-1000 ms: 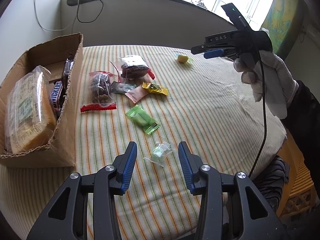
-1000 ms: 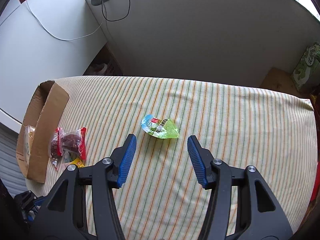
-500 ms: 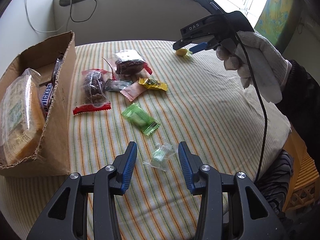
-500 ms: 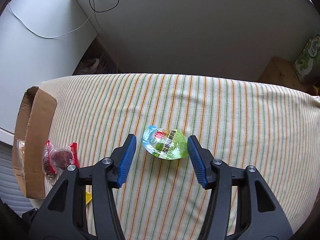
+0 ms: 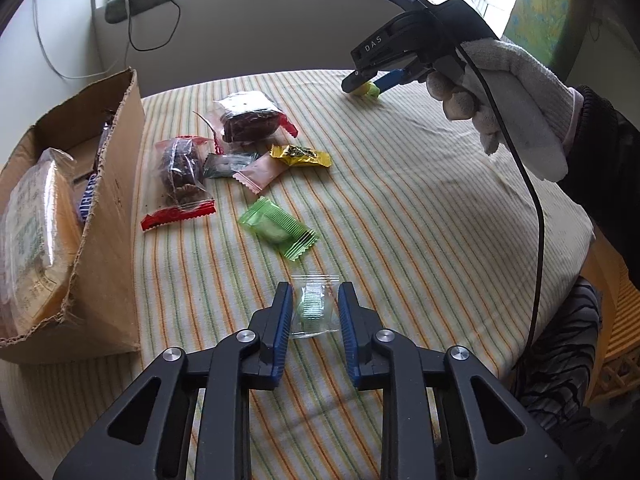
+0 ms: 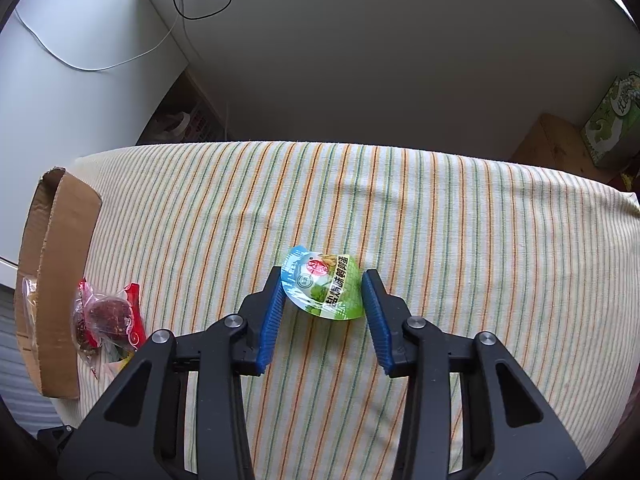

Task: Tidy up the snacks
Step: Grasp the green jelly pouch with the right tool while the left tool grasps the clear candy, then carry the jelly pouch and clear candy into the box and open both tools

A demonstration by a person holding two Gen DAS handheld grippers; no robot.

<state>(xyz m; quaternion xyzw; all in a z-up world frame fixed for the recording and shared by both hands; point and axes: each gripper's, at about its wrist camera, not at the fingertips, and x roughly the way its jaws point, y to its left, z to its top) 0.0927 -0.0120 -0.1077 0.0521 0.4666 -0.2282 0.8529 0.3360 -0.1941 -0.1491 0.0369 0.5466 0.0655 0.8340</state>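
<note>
A small clear-wrapped green candy (image 5: pixel 314 306) lies on the striped tablecloth (image 5: pixel 420 220) between the pads of my left gripper (image 5: pixel 315 288). The jaws are closing on it and press both sides of the wrapper. A round green-and-blue packet (image 6: pixel 322 286) sits between the blue pads of my right gripper (image 6: pixel 323 276), whose jaws are closing with both pads touching its edges. In the left wrist view the right gripper (image 5: pixel 362 88) is at the far side of the table, held by a gloved hand (image 5: pixel 512 96).
An open cardboard box (image 5: pixel 108 184) at the left holds a large yellow bag (image 5: pixel 32 240) and a Snickers bar (image 5: pixel 88 196). Beside it lie two red-ended clear packs (image 5: pixel 180 176), a yellow candy (image 5: pixel 301 156), a pink packet (image 5: pixel 258 172) and a green packet (image 5: pixel 278 226).
Both grippers have narrowed onto their snacks. The right one came down over the green-and-blue packet. The clear candy now lies straight between the left pads.
</note>
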